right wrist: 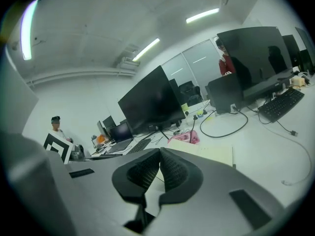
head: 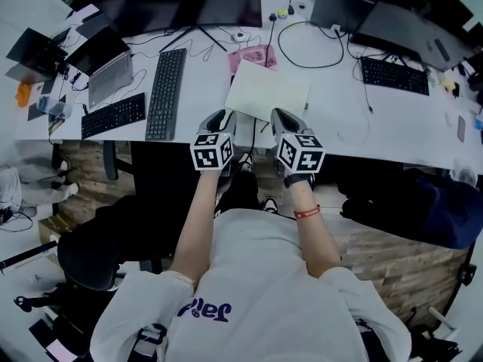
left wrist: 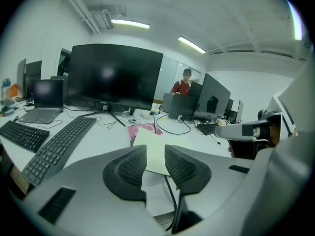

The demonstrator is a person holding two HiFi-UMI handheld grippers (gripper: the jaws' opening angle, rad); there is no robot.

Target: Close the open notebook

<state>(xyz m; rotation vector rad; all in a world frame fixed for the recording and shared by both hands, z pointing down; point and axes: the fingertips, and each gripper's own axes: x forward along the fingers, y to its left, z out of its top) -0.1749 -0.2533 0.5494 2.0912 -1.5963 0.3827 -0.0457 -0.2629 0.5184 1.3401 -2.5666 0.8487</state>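
Observation:
The notebook lies on the white desk, its pale cream face up and a white sheet sticking out at its near left corner. It also shows in the left gripper view, notebook, and in the right gripper view, notebook. Both grippers hover over the desk's near edge, just short of the notebook. My left gripper is open, with only the page seen through the gap. My right gripper has its pads touching at the tips, empty.
A pink item lies behind the notebook. A black keyboard sits to its left, then a second keyboard and a laptop. A monitor stands at the back. A looped cable and another keyboard lie to the right.

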